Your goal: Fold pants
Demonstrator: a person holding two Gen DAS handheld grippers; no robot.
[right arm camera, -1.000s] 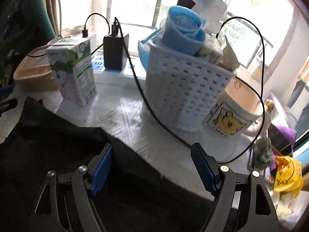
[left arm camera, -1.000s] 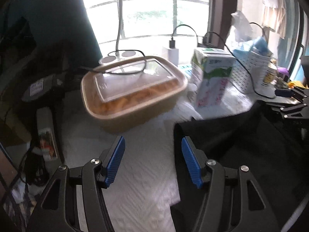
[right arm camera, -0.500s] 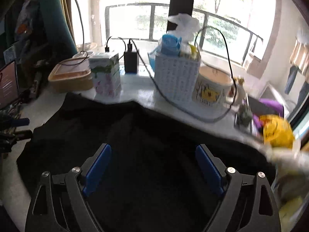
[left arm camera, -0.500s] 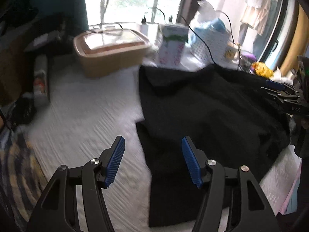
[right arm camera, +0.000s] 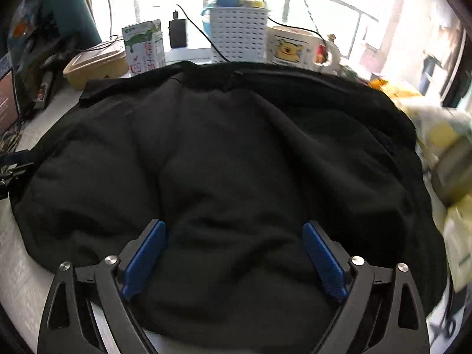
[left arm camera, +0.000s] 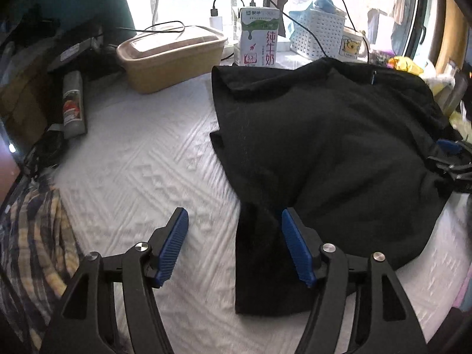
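Note:
Black pants (left arm camera: 318,147) lie bunched and partly folded on a white textured cover (left arm camera: 141,165); they fill the right wrist view (right arm camera: 224,159). My left gripper (left arm camera: 234,242) is open and empty above the pants' near left edge, its right finger over the cloth. My right gripper (right arm camera: 233,253) is open and empty, low over the near middle of the pants. The right gripper also shows at the right edge of the left wrist view (left arm camera: 451,159).
A tan lidded box (left arm camera: 171,56), a milk carton (left arm camera: 259,41), a white basket (left arm camera: 318,38) and a Pooh mug (left arm camera: 351,47) line the far edge with cables. A spray can (left arm camera: 73,103) lies at the left. Plaid cloth (left arm camera: 35,236) lies near left. Yellow items (right arm camera: 442,135) sit at the right.
Both grippers have pulled back from the far edge toward me. The whole pants now show, where a second ago I saw the box and basket close up.

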